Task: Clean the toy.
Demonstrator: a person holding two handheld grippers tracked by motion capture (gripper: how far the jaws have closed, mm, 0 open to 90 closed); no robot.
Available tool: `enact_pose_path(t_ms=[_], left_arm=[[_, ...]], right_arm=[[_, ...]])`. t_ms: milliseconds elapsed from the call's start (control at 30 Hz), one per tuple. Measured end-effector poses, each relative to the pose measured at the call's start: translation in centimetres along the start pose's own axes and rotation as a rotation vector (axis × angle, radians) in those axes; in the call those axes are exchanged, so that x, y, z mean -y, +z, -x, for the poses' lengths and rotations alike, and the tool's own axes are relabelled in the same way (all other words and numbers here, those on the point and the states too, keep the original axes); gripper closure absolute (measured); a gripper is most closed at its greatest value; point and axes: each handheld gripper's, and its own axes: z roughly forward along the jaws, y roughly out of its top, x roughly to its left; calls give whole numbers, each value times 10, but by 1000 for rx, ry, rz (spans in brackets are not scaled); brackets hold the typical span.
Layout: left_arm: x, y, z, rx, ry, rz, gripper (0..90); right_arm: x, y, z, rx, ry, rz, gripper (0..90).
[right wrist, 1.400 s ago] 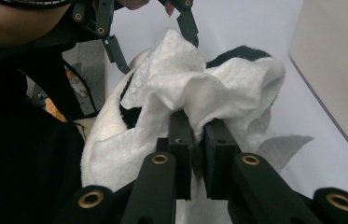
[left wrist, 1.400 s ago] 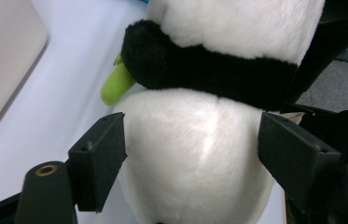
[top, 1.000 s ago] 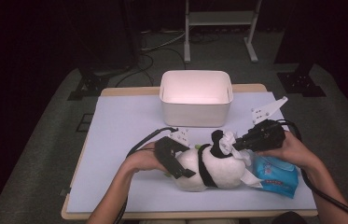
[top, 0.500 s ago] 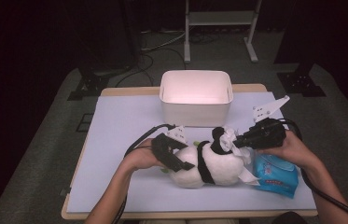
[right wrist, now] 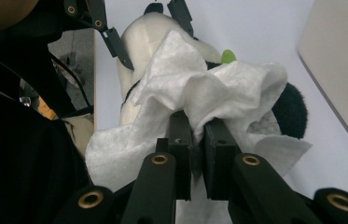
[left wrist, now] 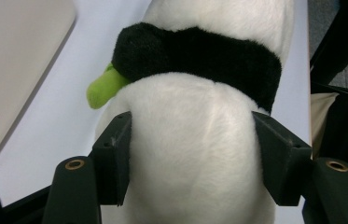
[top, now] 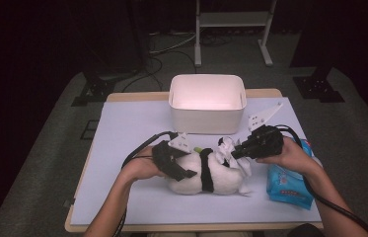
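Observation:
A white and black plush panda [top: 219, 178] lies on its side on the pale table [top: 122, 128], a green piece [left wrist: 101, 88] sticking out by its black band. My left gripper [top: 185, 163] has just been closing and its pads [left wrist: 115, 154] now press into both sides of the plush panda's white body [left wrist: 190, 154]. My right gripper [top: 233, 154] is shut on a crumpled white wipe [right wrist: 209, 88], which rests against the toy's head end [right wrist: 288, 109]. The wipe [top: 227, 146] hides part of the head.
A white rectangular bin [top: 206, 121] stands just behind the toy at the table's far middle. A blue pack of wipes [top: 286, 180] lies under the right forearm near the right edge. Cables trail from both grippers across the table.
The left gripper's jaws have closed in on the panda's body. The right gripper has shifted a little to the left with the wipe, onto the toy's head.

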Motion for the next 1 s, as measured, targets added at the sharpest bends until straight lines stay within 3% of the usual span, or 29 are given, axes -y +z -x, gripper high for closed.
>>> enact_pose_path(t_ms=[200,400,800,1000], left_arm=[[3,-1,-1,8,-12,20,353],[4,0,-1,12,-16,27,349],[6,0,1,25,-16,27,335],[5,-1,-2,48,-42,50,291]], right_arm=[[3,-2,1,8,1,-16,824],[13,-6,5,24,35,-18,823],[-17,9,-3,13,-38,-40,820],[-9,8,-2,4,-32,-48,821]])
